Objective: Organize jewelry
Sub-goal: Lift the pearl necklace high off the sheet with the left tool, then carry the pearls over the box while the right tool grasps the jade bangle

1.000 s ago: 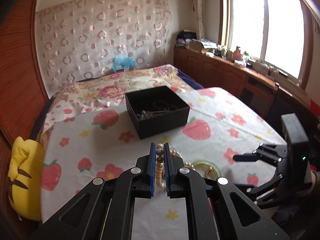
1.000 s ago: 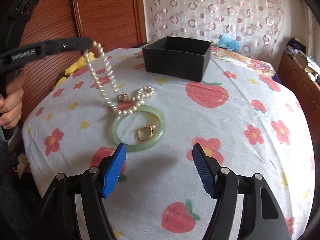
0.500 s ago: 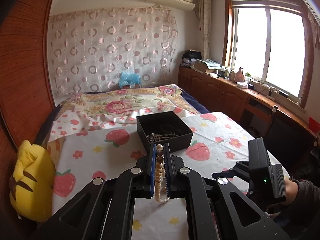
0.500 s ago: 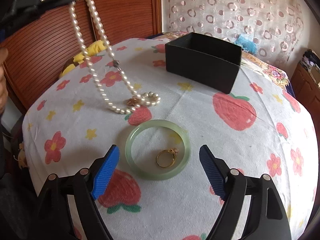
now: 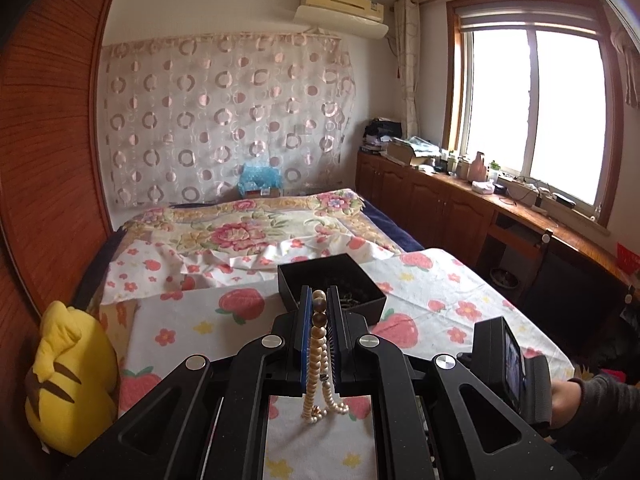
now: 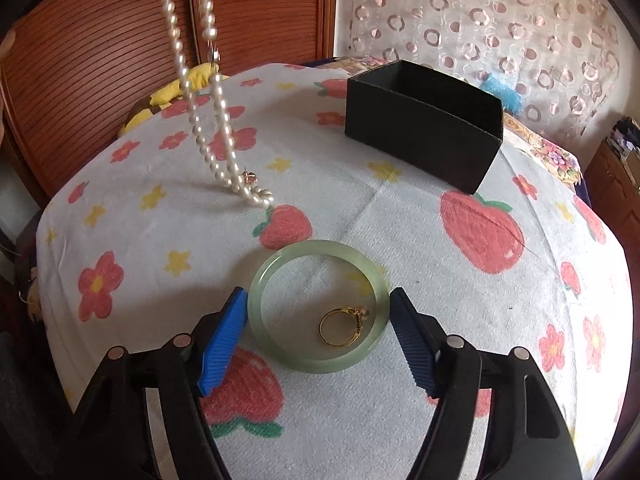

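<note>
I see a white cloth printed with red strawberries and flowers [image 6: 400, 216], a pale green bangle [image 6: 318, 304], cream pearls [image 6: 208, 112], a matte black box [image 6: 420, 128].

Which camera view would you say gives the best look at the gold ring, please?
The right wrist view: the gold ring lies in plain sight inside the green bangle, between the fingers of the open right gripper. The left wrist view does not show it at all.

The left hand-held gripper [image 5: 319, 322] is clamping shut, raised high; the right hand-held gripper [image 6: 316, 334] is hovering low, its fingers spread wide.
</note>
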